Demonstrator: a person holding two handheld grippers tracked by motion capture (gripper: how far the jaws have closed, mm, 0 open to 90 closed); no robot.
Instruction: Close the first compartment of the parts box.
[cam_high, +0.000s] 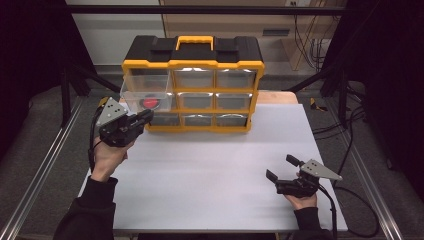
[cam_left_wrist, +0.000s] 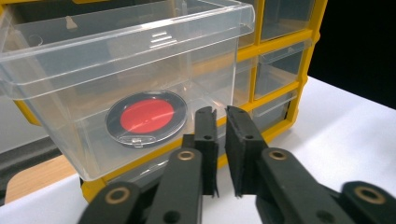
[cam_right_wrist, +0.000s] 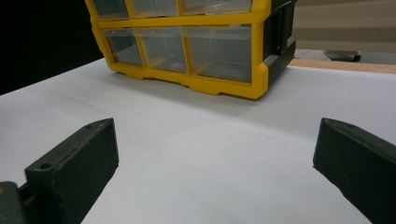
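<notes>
That clear plastic drawer (cam_left_wrist: 126, 70), pulled out of the yellow organizer's (cam_high: 193, 64) top left slot, looks light, stiff and slick, so I'd push its front lip with the clenched, empty left gripper (cam_left_wrist: 221, 122); right gripper (cam_high: 284, 167) sits released.

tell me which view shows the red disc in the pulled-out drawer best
The left gripper view: the red disc lies close up, flat inside the clear drawer. The high view gives just a small red spot.

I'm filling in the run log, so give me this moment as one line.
left claw: shut, empty, at pulled-out drawer | red disc: in drawer | right claw: open, over table
</notes>
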